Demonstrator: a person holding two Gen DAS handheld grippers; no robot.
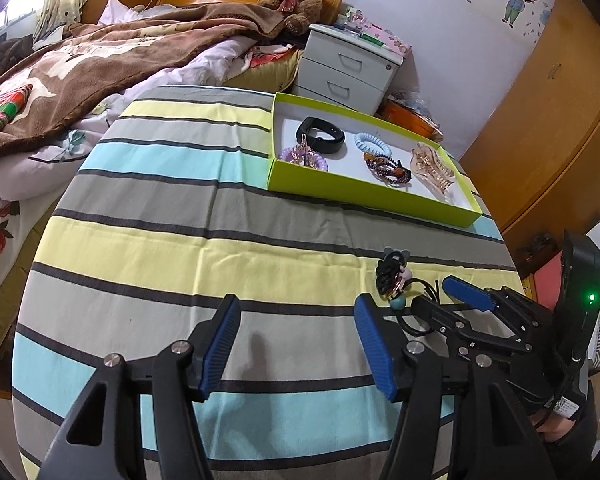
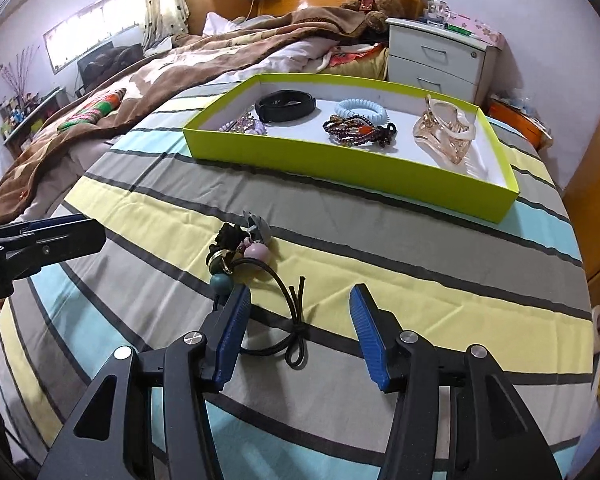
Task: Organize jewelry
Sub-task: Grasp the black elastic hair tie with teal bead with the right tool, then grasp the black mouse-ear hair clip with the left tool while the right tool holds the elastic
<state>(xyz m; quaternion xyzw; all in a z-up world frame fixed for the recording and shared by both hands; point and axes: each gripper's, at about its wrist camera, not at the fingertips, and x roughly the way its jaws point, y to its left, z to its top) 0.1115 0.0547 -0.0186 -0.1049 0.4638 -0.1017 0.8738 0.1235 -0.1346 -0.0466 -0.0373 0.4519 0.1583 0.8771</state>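
Observation:
A black hair tie with pink and teal beads (image 2: 240, 256) lies on the striped tablecloth, its cord loop (image 2: 284, 320) between my right gripper's open fingers. My right gripper (image 2: 300, 304) is open, low over the cloth; it also shows in the left wrist view (image 1: 432, 300). The hair tie shows there too (image 1: 392, 276). My left gripper (image 1: 296, 320) is open and empty, left of the hair tie. The green tray (image 2: 340, 172) holds a black band (image 2: 286, 104), a blue coil tie (image 2: 360, 110), a bead bracelet (image 2: 356, 130), a clear claw clip (image 2: 444, 130) and a purple piece (image 2: 244, 125).
The round table with striped cloth (image 1: 180, 240) stands beside a bed with a brown blanket (image 1: 100, 64). A white nightstand (image 1: 348, 68) and a wooden wardrobe (image 1: 548, 100) stand behind the tray (image 1: 364, 196).

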